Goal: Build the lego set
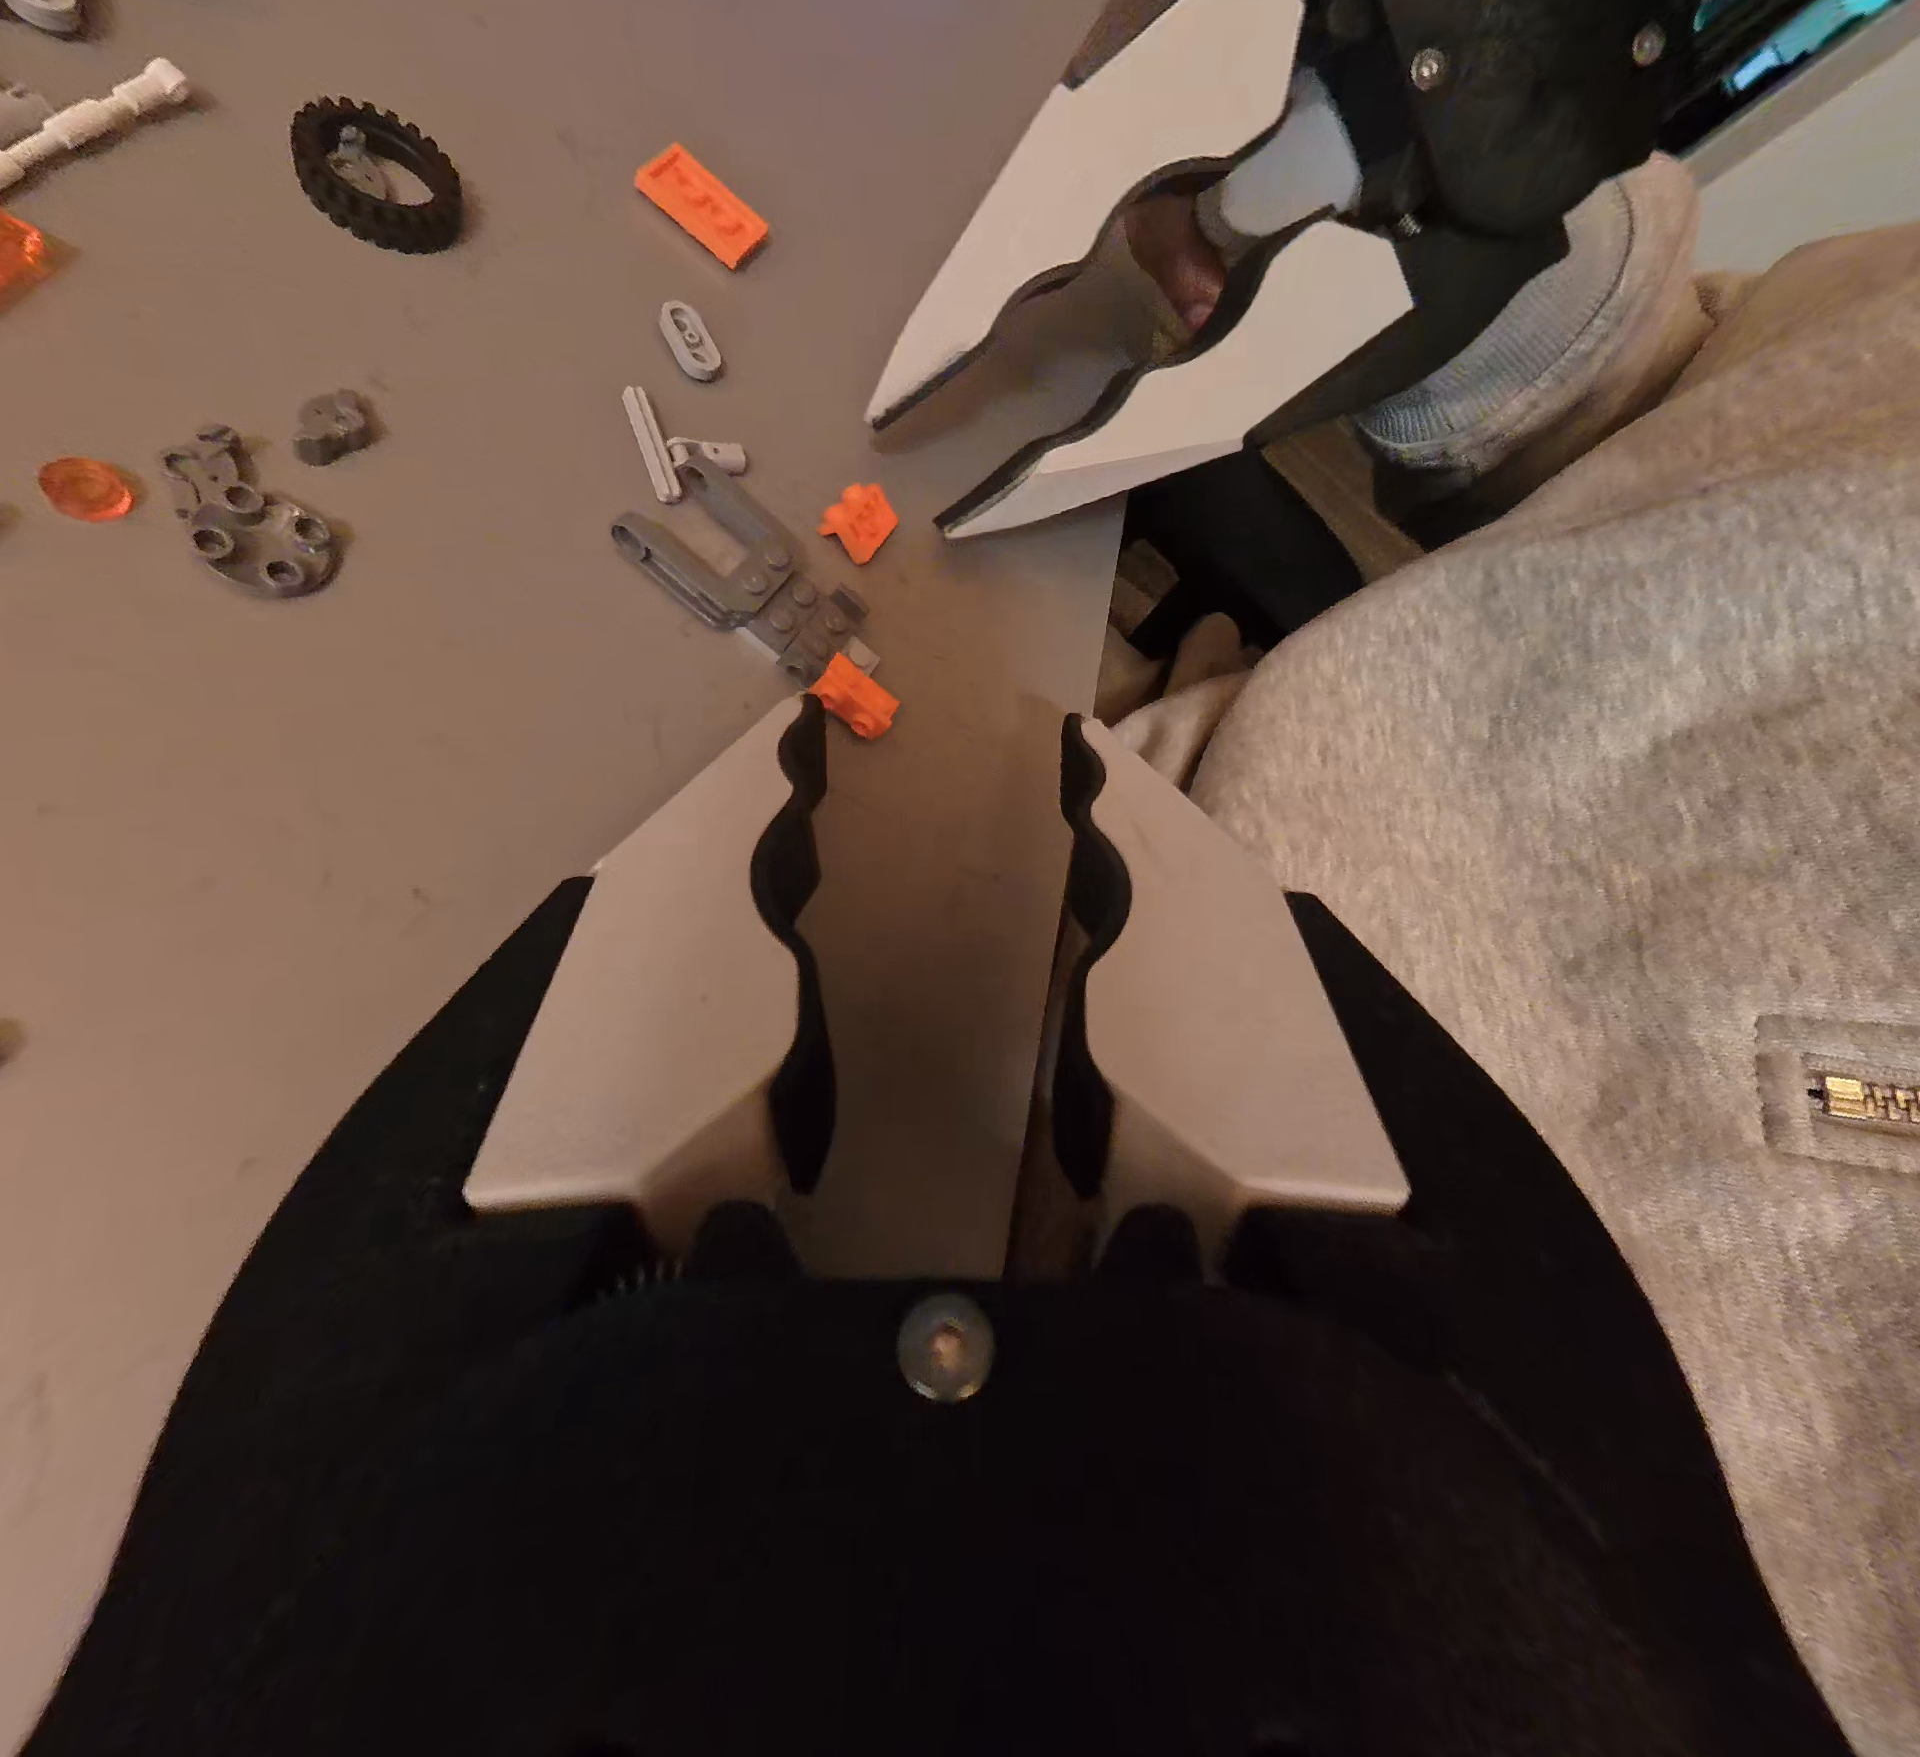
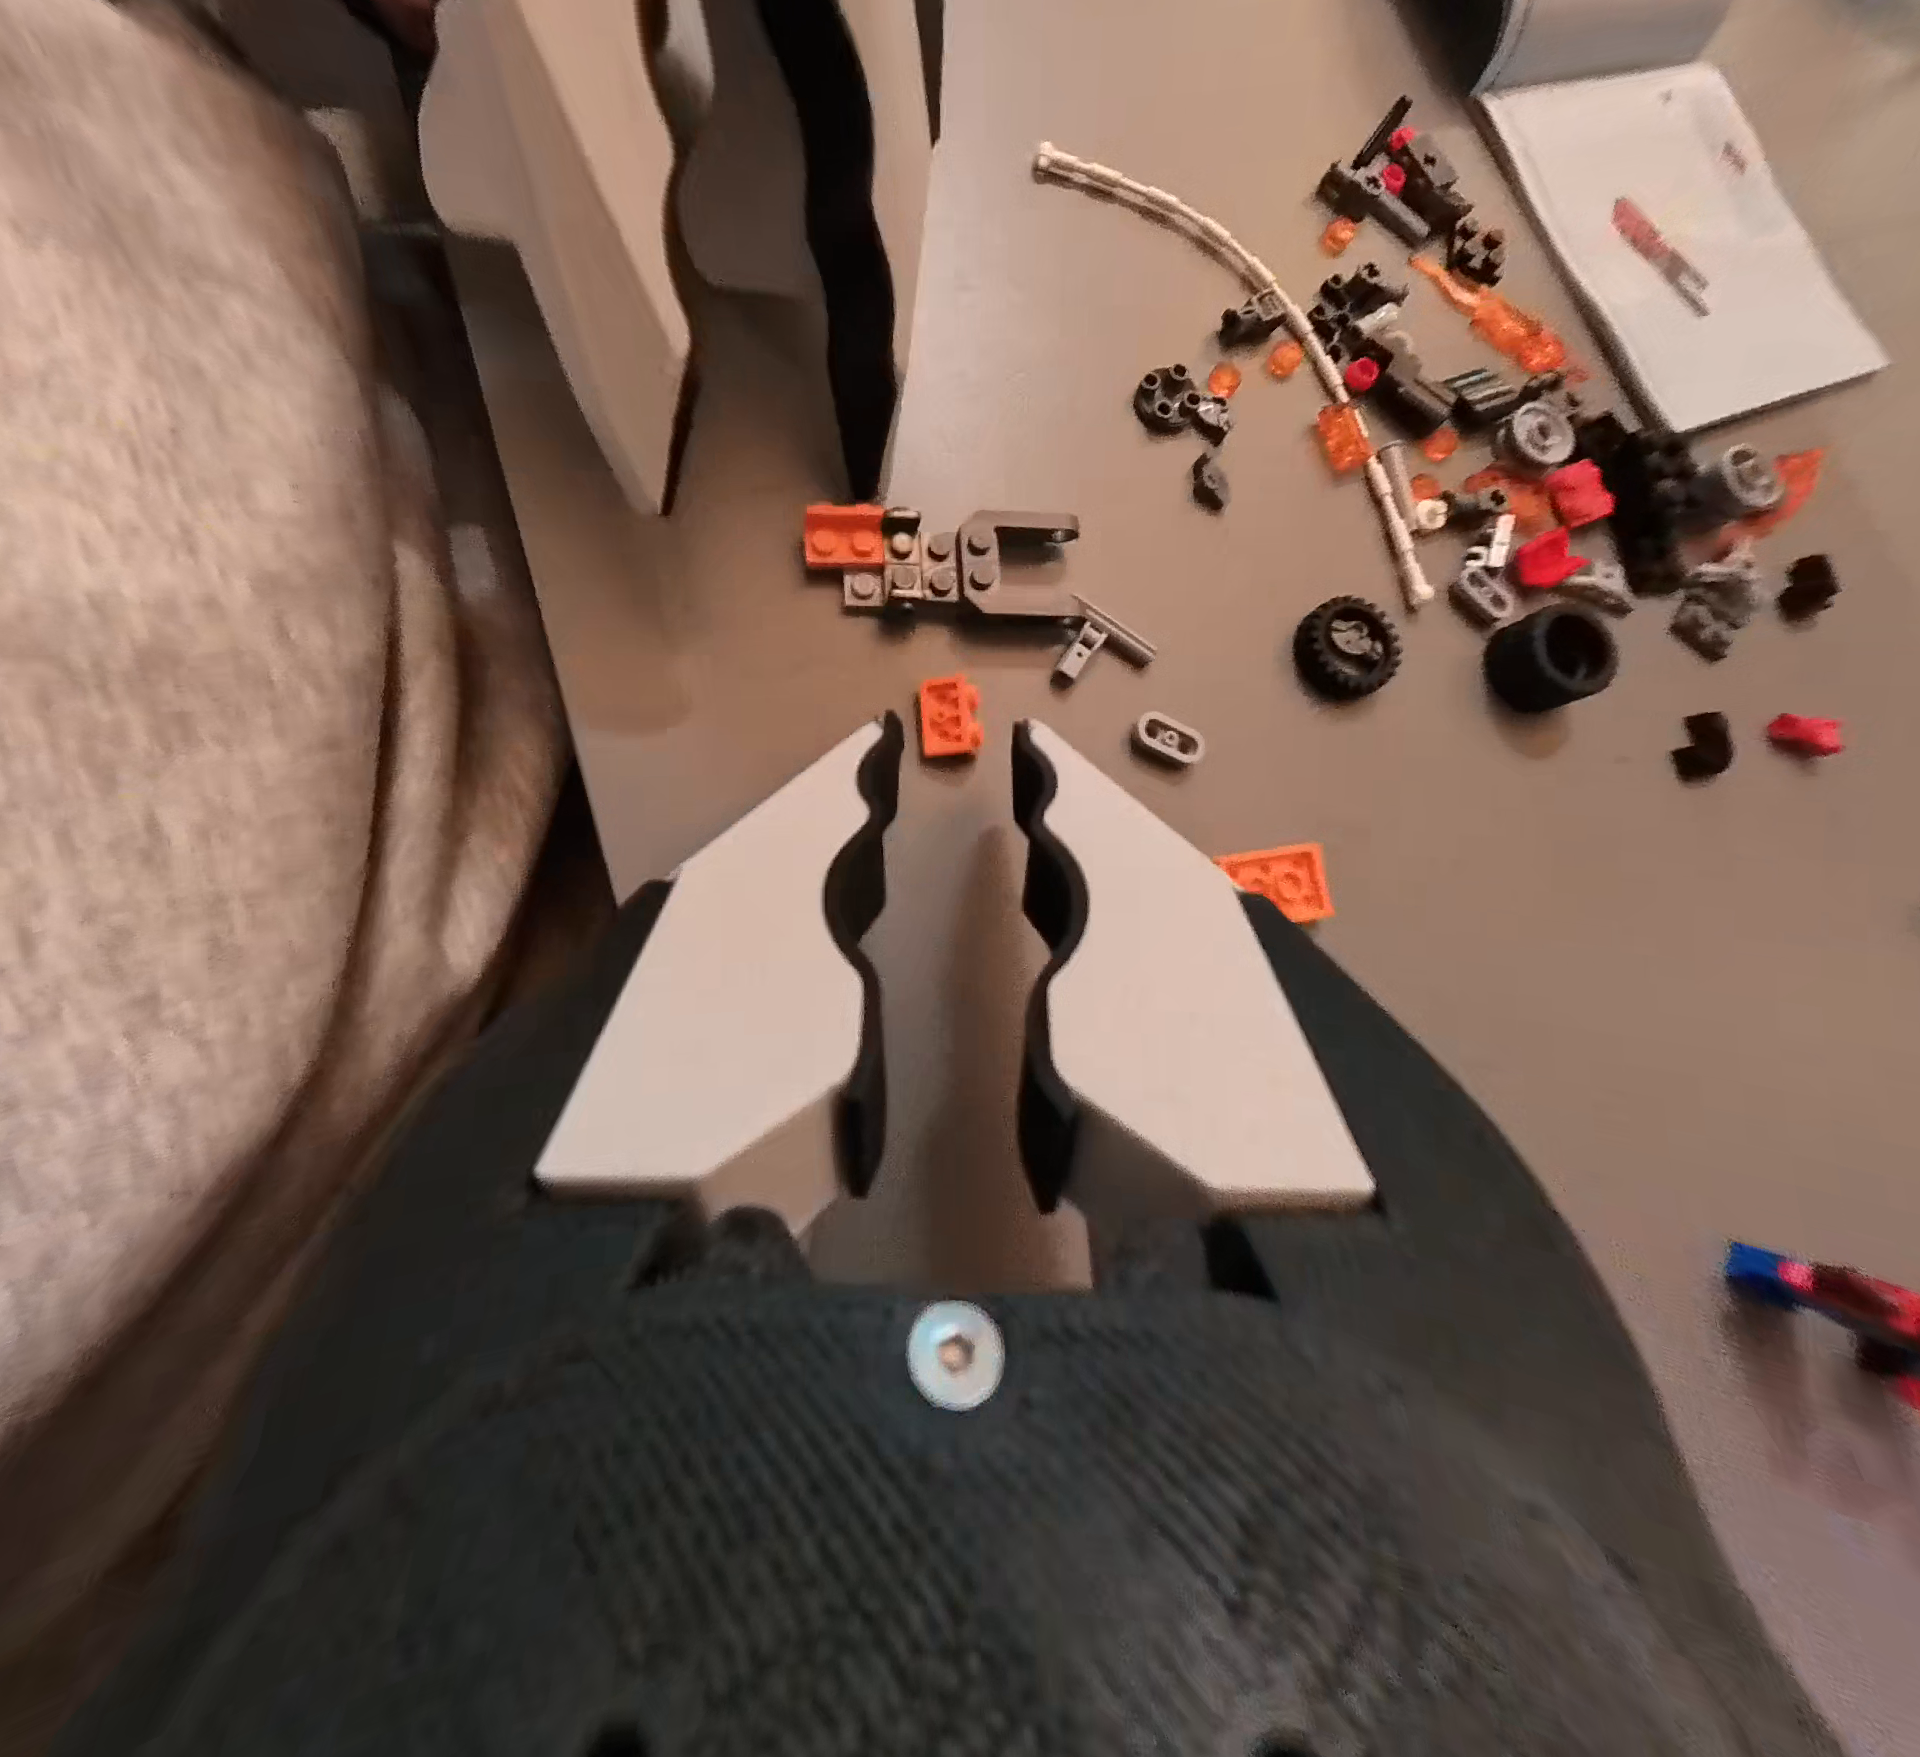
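Note:
A grey lego assembly (image 1: 727, 564) lies on the table with an orange brick (image 1: 854, 697) on its near end. It also shows in the right wrist view (image 2: 956, 569), as does its orange brick (image 2: 844, 535). My left gripper (image 1: 938, 720) is open and empty, and its left fingertip is right beside that orange brick. My right gripper (image 2: 956, 728) is open, with a small loose orange brick (image 2: 949, 718) on the table just in front of its tips. In the left wrist view that brick (image 1: 860, 521) lies beside the right gripper (image 1: 914, 473).
An orange plate (image 1: 701, 203), a grey link (image 1: 691, 341), a black tyre (image 1: 376, 175) and grey parts (image 1: 249, 523) lie loose. A pile of black, red and orange parts (image 2: 1558, 460) and a booklet (image 2: 1683, 253) lie at the right. The table edge (image 1: 1107, 627) and a person's beige sleeve (image 1: 1558, 772) are close.

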Motion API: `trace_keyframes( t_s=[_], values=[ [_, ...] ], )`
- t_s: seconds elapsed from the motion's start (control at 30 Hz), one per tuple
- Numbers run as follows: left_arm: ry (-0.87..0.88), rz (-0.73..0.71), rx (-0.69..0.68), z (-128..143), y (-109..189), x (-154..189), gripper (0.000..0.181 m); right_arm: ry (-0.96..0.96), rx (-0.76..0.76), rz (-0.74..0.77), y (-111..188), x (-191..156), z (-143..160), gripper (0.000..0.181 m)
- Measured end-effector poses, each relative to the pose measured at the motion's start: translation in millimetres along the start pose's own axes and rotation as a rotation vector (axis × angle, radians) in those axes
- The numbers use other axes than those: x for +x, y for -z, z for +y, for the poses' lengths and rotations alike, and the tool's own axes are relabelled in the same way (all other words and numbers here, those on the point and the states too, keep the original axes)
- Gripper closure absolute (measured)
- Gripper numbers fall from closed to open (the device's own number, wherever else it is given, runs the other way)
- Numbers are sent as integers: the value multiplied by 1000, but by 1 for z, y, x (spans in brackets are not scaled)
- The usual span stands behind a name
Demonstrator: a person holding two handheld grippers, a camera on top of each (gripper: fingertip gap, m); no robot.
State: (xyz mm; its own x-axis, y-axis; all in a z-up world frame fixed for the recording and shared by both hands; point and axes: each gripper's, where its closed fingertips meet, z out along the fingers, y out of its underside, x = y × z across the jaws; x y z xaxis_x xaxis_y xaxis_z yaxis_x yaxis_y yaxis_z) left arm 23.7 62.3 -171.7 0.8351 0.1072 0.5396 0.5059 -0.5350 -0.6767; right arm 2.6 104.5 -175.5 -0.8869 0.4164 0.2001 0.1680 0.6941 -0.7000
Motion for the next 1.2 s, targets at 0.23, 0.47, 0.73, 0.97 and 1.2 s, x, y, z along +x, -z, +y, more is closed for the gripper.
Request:
trace_keyframes(
  t_s=[0.23, 0.47, 0.73, 0.97, 1.2],
  values=[
    [38, 49, 125, -15, 11, 3, 137, -62, -2, -50, -13, 0, 3, 171],
    [168, 163, 294, -38, 21, 6, 144, -3, 231, -2, 4, 3, -40, 171],
    [208, 281, 404, -55, 28, 21, 172, 93, 398, 111, 19, 3, -78, 171],
    [168, 249, 417, -54, 29, 19, 178, 98, 400, 126, 17, 1, -76, 171],
    [-35, 76, 390, -49, 27, 14, 179, 31, 381, 51, 14, -4, -70, 172]
  ],
)
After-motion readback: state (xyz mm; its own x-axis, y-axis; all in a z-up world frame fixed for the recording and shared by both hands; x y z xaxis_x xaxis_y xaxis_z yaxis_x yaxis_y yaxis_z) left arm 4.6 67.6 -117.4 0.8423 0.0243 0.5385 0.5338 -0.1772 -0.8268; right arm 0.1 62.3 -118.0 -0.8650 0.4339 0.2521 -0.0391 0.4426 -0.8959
